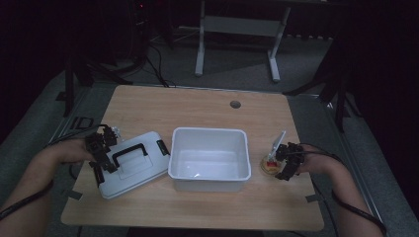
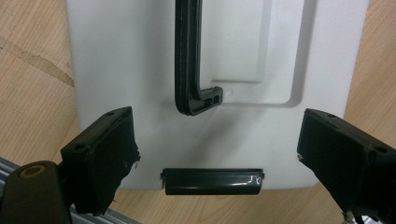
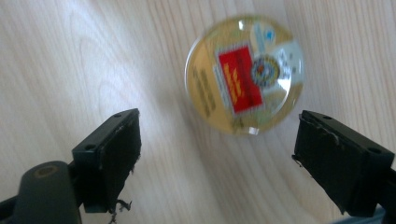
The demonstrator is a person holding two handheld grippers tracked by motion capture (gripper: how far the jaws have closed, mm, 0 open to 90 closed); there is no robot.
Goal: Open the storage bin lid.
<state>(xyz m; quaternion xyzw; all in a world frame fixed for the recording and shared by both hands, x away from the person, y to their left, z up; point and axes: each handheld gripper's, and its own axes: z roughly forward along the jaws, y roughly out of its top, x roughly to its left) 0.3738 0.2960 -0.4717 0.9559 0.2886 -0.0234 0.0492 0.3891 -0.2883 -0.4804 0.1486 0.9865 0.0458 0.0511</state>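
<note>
A white plastic bin (image 1: 208,159) stands open in the middle of the wooden table (image 1: 197,106). Its white lid (image 1: 133,165) with a black handle (image 2: 189,65) lies flat to the left. My left gripper (image 1: 109,149) hovers over the lid's left end, open, its jaws on either side of a black latch (image 2: 212,181). At the right lies a small round yellow container (image 3: 243,74) with a red label. My right gripper (image 1: 280,160) is just above it, open, with nothing between the jaws.
A round cable hole (image 1: 235,104) sits near the table's far edge. Beyond the table stands a white desk frame (image 1: 237,39) on grey floor. Strips of tape mark the table's near corners.
</note>
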